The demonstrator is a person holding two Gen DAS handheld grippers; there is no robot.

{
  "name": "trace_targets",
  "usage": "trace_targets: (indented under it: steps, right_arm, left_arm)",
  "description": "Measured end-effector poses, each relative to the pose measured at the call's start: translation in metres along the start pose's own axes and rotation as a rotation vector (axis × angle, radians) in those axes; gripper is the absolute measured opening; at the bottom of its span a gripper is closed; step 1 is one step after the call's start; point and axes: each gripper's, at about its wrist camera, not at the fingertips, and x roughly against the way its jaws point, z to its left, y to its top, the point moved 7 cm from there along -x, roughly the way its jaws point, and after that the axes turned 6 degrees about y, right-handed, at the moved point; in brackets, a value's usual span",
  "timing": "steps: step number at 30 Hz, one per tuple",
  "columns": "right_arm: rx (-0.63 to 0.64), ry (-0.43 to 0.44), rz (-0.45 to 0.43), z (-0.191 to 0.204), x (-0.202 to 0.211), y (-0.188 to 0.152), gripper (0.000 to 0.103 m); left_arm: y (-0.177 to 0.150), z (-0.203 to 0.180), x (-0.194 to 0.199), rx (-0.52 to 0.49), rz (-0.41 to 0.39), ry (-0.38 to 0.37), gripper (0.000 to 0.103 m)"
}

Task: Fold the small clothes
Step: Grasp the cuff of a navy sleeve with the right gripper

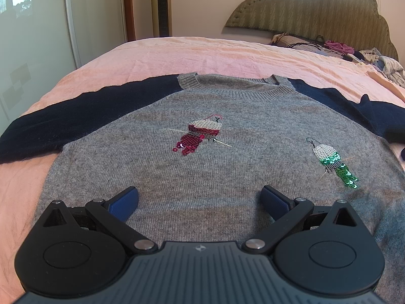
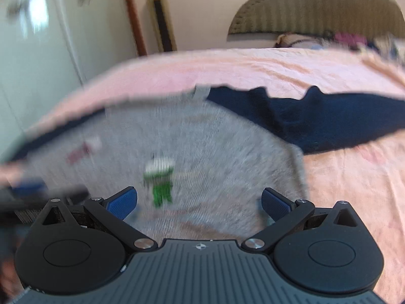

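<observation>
A small grey knit sweater with navy sleeves lies flat, front up, on the pink bed. It bears a red sequin patch and a green sequin patch. My left gripper is open and empty, just above the sweater's lower middle. In the blurred right wrist view the sweater shows with its right navy sleeve spread out to the right. My right gripper is open and empty above the lower right part, near the green patch. The other gripper shows blurred at the left edge.
A padded headboard and a pile of loose clothes are at the bed's far right. A tall tower fan and a white wardrobe door stand beyond the bed on the left. Pink sheet lies right of the sweater.
</observation>
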Motion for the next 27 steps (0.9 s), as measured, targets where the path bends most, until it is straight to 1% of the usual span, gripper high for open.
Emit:
trace_targets:
  steps: [2,3,5,6,7,8,9,10,11,13,14,16,19,20,21,22,23,24,25,27]
  right_arm:
    - [-0.123,0.034,-0.102,-0.034,0.023,0.026,0.103]
    - [-0.186,0.053,-0.135,-0.056,0.032,0.040,0.103]
    - [-0.321,0.040,-0.182,-0.108,0.047,0.063,0.103]
    - [-0.394,0.025,-0.221,-0.139,0.056,0.073,0.102]
    - [-0.473,0.007,-0.266,-0.170,0.066,0.080,0.099]
    - [-0.552,-0.015,-0.307,-0.201,0.074,0.086,0.092]
    - [-0.626,-0.049,-0.334,-0.231,0.081,0.089,0.087]
    - [-0.690,-0.096,-0.339,-0.257,0.085,0.089,0.079]
    - [-0.734,-0.135,-0.326,-0.278,0.085,0.089,0.076]
    - [-0.768,-0.173,-0.285,-0.306,0.077,0.086,0.076]
    - [-0.779,-0.182,-0.276,-0.315,0.073,0.086,0.076]
    - [-0.775,-0.164,-0.271,-0.323,0.062,0.089,0.076]
    - [-0.763,-0.175,-0.283,-0.328,0.046,0.097,0.074]
    - [-0.749,-0.191,-0.285,-0.328,0.042,0.099,0.066]
    - [-0.732,-0.212,-0.273,-0.328,0.040,0.101,0.037]
    - [-0.716,-0.228,-0.255,-0.332,0.037,0.107,0.014]
    - [-0.702,-0.245,-0.255,-0.327,0.036,0.109,0.014]
    - [-0.667,-0.241,-0.266,-0.315,0.037,0.113,0.014]
    - [-0.612,-0.210,-0.269,-0.296,0.037,0.118,0.014]
    - [-0.466,-0.117,-0.240,-0.235,0.029,0.130,0.014]
  left_arm:
    - [0.000,0.001,0.000,0.002,-0.002,-0.001,0.103]
    - [0.000,0.001,0.001,0.002,-0.002,-0.001,0.103]
    - [0.000,0.000,0.001,0.001,-0.003,0.001,0.103]
    - [0.000,0.001,0.001,0.001,-0.004,0.001,0.103]
    - [0.001,0.000,0.002,0.001,-0.004,0.001,0.103]
    - [0.001,0.000,0.002,0.001,-0.004,0.001,0.103]
    - [0.001,0.000,0.002,0.001,-0.004,0.001,0.103]
    - [0.001,0.000,0.001,0.001,-0.004,0.001,0.103]
    - [0.001,0.000,0.001,0.000,-0.004,0.001,0.103]
    - [0.001,0.000,0.001,0.000,-0.004,0.001,0.103]
    - [0.001,0.001,0.001,0.000,-0.004,0.001,0.103]
    - [0.001,0.000,0.001,-0.001,-0.004,0.000,0.103]
    - [0.001,0.000,0.001,-0.001,-0.004,0.000,0.103]
    - [0.001,0.000,0.001,-0.001,-0.005,-0.002,0.103]
    - [0.001,0.000,0.001,0.001,-0.006,-0.004,0.103]
    - [0.001,0.001,0.001,0.003,-0.006,-0.006,0.103]
    - [0.001,0.001,0.001,0.005,-0.007,-0.009,0.103]
    - [0.002,0.001,0.001,0.009,-0.009,-0.014,0.103]
    - [0.002,0.002,0.002,0.016,-0.010,-0.020,0.103]
    - [0.003,0.006,0.003,0.041,-0.015,-0.042,0.103]
